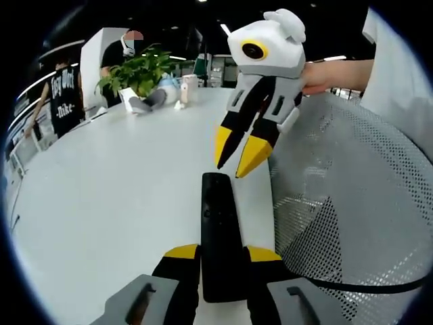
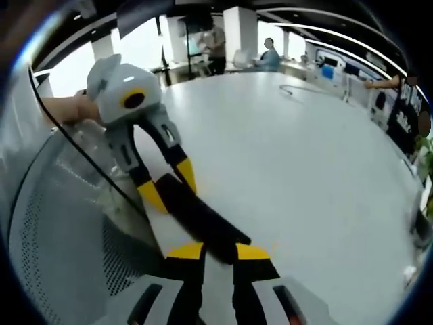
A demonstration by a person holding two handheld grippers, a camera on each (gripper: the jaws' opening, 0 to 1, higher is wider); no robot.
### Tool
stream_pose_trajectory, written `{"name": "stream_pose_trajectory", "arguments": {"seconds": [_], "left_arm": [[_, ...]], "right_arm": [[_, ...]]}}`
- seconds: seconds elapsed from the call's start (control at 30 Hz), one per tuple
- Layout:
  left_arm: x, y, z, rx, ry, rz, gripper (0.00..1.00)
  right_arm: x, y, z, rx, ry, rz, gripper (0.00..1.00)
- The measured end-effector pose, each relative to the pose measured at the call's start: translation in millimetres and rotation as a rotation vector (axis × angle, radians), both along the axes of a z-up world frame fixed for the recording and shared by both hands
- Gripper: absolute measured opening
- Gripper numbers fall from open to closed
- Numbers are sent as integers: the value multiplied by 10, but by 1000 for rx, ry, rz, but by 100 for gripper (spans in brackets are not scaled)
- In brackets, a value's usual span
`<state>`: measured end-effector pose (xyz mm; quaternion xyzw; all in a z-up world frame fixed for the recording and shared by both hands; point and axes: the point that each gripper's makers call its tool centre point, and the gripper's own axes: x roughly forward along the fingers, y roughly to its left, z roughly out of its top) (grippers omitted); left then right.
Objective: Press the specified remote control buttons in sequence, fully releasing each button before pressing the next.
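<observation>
**Remote held, presser close above it**

The left gripper (image 1: 223, 261) clamps the remote control (image 1: 218, 230) between its jaws. The right gripper (image 1: 238, 157), jaws nearly closed and empty, hovers just beyond the remote's far end. Pressing there may tip the remote, because only the near end is held.

A white table (image 1: 101, 183) carries a leafy potted plant (image 1: 139, 71) at its far edge. A mesh chair back (image 1: 352, 203) stands beside the table. People (image 1: 64, 95) stand beyond it.
</observation>
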<state>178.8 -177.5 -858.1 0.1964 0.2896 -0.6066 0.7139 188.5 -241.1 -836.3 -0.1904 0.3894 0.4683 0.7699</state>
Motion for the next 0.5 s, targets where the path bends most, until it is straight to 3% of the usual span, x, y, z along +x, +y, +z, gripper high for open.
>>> {"name": "stream_pose_trajectory", "arguments": {"seconds": [0.5], "left_arm": [[-4, 6, 3, -3, 1, -2, 24]], "right_arm": [[-15, -52, -42, -13, 1, 14, 7]]}}
